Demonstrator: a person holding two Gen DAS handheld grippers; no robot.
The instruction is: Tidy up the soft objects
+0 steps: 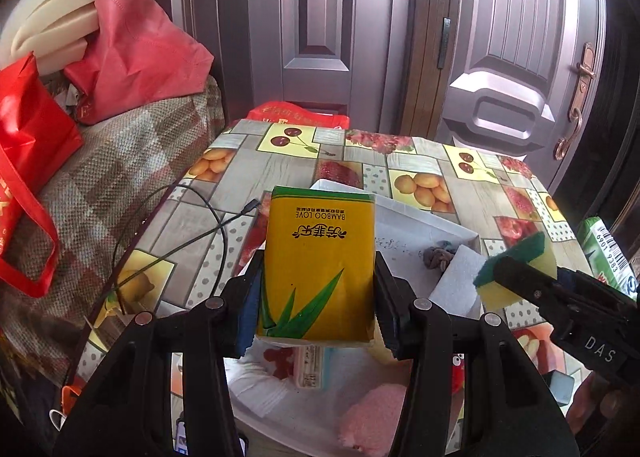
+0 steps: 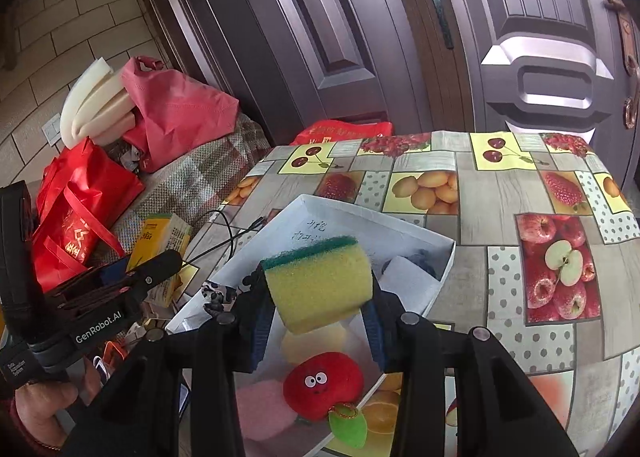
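My left gripper (image 1: 318, 289) pinches the tissue pack (image 1: 318, 265) at frame centre; my right gripper (image 2: 318, 313) squeezes the sponge (image 2: 318, 283), both held over the white box (image 2: 400, 225), ready for dropping in.

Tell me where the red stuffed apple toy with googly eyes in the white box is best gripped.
Grip the red stuffed apple toy across its plump body, coming straight down from above. It lies flat in the white cardboard box, eyes up, with box walls blocking side approaches; avoid the green leaf tag.
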